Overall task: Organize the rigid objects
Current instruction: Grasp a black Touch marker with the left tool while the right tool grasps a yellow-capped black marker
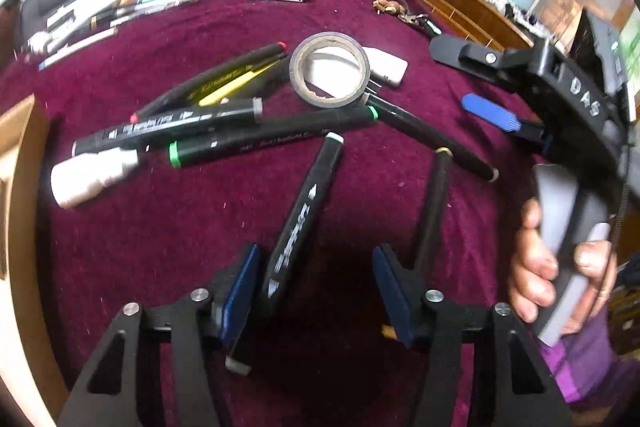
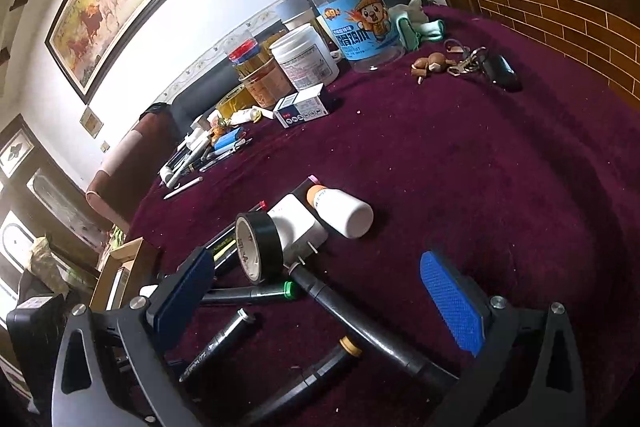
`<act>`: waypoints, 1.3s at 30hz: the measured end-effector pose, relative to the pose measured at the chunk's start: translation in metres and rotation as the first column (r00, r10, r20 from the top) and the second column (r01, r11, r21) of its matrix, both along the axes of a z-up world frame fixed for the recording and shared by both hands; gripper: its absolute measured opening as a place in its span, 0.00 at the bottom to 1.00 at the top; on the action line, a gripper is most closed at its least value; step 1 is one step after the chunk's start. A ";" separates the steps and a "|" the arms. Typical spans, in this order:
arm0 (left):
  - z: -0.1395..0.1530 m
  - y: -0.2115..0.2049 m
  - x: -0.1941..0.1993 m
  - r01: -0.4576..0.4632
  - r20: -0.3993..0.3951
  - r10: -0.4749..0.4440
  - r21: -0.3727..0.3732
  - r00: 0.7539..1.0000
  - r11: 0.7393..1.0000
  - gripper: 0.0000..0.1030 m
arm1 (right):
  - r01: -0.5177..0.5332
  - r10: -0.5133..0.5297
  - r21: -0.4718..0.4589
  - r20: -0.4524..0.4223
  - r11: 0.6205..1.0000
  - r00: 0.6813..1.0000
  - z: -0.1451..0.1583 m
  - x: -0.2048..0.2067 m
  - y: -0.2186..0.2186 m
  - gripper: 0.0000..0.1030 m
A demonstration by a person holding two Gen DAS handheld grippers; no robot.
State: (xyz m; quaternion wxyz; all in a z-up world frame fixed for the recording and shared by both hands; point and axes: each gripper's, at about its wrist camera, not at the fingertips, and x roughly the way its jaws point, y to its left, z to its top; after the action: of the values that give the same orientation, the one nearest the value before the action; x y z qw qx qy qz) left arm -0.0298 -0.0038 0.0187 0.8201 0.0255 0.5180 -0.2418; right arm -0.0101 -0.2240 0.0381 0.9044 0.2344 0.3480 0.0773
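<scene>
Looking over the surface [image 1: 400, 27], I judge the sorting barely begun: markers, a tape roll [image 1: 329, 69], a white bottle [image 1: 94, 177] and a plug [image 1: 386, 65] lie jumbled mid-cloth, while a cardboard box [image 1: 18, 163] at the left edge may be where they belong. My left hand-held gripper [image 1: 316, 285] is about half open and brackets the near end of the white-capped marker [image 1: 304, 215]; the left pad is at its barrel, the right pad stands clear, so I have no grip yet. That marker lies flat, long axis running away from me, white cap at the far end and tilted slightly right. My right hand-held gripper [image 2: 328, 297] is wide open over other markers, holding nothing. Nearly everything remains to be sorted.
</scene>
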 end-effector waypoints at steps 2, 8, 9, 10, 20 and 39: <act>0.001 -0.010 0.004 0.015 0.028 -0.016 0.038 0.999 0.999 0.51 | 0.010 -0.010 0.000 0.001 1.000 1.000 0.000 -0.001 -0.001 1.00; -0.004 -0.031 0.018 -0.003 0.110 -0.006 0.083 0.994 0.997 0.51 | 0.025 -0.025 -0.001 -0.007 1.000 1.000 -0.002 0.000 -0.004 1.00; -0.005 -0.033 0.017 -0.006 0.131 -0.007 0.097 0.991 0.995 0.51 | 0.028 -0.028 -0.004 -0.009 1.000 1.000 -0.002 0.001 -0.004 1.00; -0.006 -0.037 0.014 -0.007 0.154 -0.011 0.115 0.988 0.993 0.51 | 0.029 -0.029 -0.006 -0.010 1.000 1.000 -0.002 0.001 -0.004 1.00; -0.009 -0.037 0.006 -0.052 0.247 0.026 0.099 0.969 0.994 0.53 | 0.042 -0.043 -0.017 -0.025 0.999 0.999 -0.005 0.004 -0.006 1.00; -0.011 -0.044 0.005 -0.013 0.239 -0.008 0.089 0.971 0.996 0.73 | 0.072 -0.063 -0.160 0.058 0.984 0.996 0.037 -0.060 -0.006 1.00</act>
State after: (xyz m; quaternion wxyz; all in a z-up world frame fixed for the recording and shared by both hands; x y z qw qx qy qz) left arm -0.0244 -0.0480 0.0081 0.8748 0.0906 0.4259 -0.2124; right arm -0.0697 -0.2297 0.0749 0.9315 0.1695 0.3208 0.0243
